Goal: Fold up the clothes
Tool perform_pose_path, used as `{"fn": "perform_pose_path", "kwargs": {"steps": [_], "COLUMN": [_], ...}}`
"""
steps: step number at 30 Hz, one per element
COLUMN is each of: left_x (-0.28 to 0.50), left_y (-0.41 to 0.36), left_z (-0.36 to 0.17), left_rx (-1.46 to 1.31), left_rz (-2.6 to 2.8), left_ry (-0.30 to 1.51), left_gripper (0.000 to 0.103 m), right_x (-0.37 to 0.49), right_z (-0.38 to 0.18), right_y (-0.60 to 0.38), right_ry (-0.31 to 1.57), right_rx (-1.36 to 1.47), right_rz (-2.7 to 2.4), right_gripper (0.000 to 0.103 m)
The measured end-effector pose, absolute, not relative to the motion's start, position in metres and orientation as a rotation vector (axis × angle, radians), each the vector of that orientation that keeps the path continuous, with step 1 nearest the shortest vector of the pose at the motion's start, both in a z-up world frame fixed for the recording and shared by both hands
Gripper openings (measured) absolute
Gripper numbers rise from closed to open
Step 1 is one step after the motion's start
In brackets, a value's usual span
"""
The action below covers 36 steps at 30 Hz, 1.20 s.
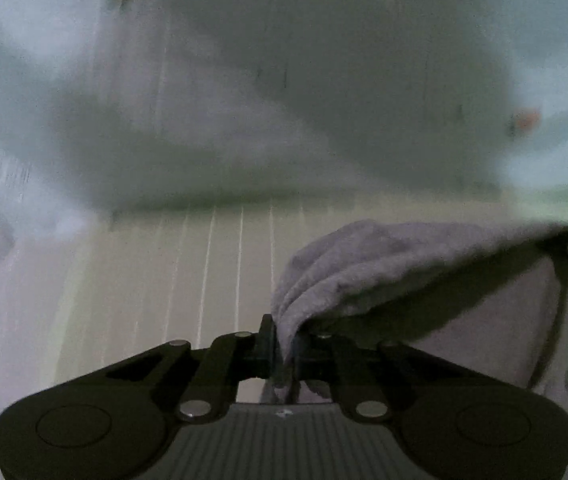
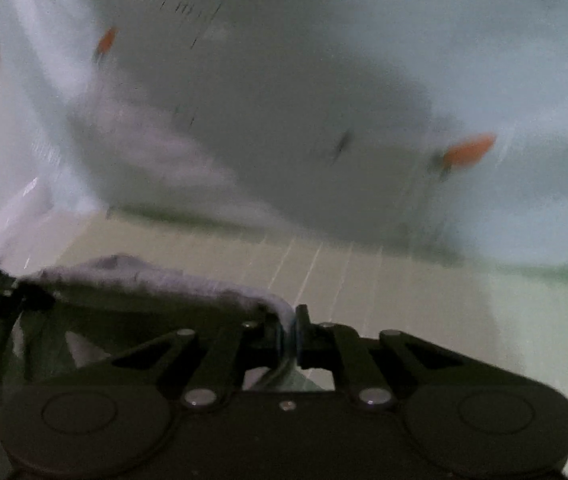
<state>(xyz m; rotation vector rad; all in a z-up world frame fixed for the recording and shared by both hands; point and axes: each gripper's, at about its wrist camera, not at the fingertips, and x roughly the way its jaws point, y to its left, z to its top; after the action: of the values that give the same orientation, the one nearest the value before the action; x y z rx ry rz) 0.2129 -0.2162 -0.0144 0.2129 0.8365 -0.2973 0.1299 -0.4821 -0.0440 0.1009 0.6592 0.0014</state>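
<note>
A grey fleecy garment (image 1: 383,268) hangs stretched between my two grippers. My left gripper (image 1: 284,344) is shut on its left edge, and the cloth runs off to the right. My right gripper (image 2: 289,334) is shut on the other edge of the same garment (image 2: 156,280), which runs off to the left. A dark cord or strap (image 2: 0,292) shows at the garment's far left in the right wrist view. Both views are blurred by motion.
A pale cloth with small orange prints (image 1: 284,80) fills the upper half of the left wrist view, and shows in the right wrist view (image 2: 284,100) too. Below it lies a cream surface with thin white stripes (image 1: 188,272), also in the right wrist view (image 2: 363,276).
</note>
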Motion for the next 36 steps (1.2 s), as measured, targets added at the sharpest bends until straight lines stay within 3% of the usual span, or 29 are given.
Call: {"fn": "perform_pose_path", "kwargs": {"steps": [3, 4, 6, 7, 8, 10, 14, 22, 30, 33, 36], "left_x": [0.267, 0.281, 0.297, 0.3, 0.301, 0.29, 0.251, 0.13, 0.056, 0.046, 0.033], "left_y": [-0.242, -0.252, -0.268, -0.271, -0.272, -0.262, -0.229, -0.127, -0.098, -0.102, -0.109], "left_z": [0.011, 0.019, 0.033, 0.036, 0.036, 0.024, -0.013, -0.091, -0.119, -0.123, -0.124], "left_rx": [0.162, 0.141, 0.123, 0.122, 0.118, 0.097, 0.093, 0.028, -0.08, -0.087, -0.099], "left_rz": [-0.304, -0.3, -0.268, -0.239, -0.221, -0.231, -0.212, -0.029, -0.055, -0.112, -0.176], "left_ry": [0.706, 0.652, 0.558, 0.533, 0.522, 0.562, 0.696, 1.068, 1.234, 1.24, 1.225], "left_gripper": [0.014, 0.022, 0.051, 0.076, 0.086, 0.086, 0.086, 0.086, 0.086, 0.08, 0.06], "right_x": [0.158, 0.158, 0.158, 0.158, 0.158, 0.157, 0.157, 0.016, -0.049, -0.061, -0.075], "right_z": [-0.023, -0.023, -0.023, -0.023, -0.022, -0.022, -0.022, -0.091, -0.127, -0.131, -0.136], "right_y": [-0.506, -0.51, -0.518, -0.522, -0.526, -0.534, -0.55, -0.527, -0.507, -0.497, -0.492], "right_ry": [0.575, 0.573, 0.571, 0.569, 0.568, 0.565, 0.56, 0.824, 0.979, 1.004, 1.014], "right_rx": [0.091, 0.093, 0.098, 0.1, 0.102, 0.107, 0.116, 0.267, 0.371, 0.366, 0.394], "right_rz": [-0.072, -0.089, -0.122, -0.138, -0.155, -0.188, -0.253, -0.286, -0.262, -0.244, -0.219], "right_gripper": [0.007, 0.007, 0.009, 0.025, 0.05, 0.061, 0.066, 0.067, 0.068, 0.068, 0.062]}}
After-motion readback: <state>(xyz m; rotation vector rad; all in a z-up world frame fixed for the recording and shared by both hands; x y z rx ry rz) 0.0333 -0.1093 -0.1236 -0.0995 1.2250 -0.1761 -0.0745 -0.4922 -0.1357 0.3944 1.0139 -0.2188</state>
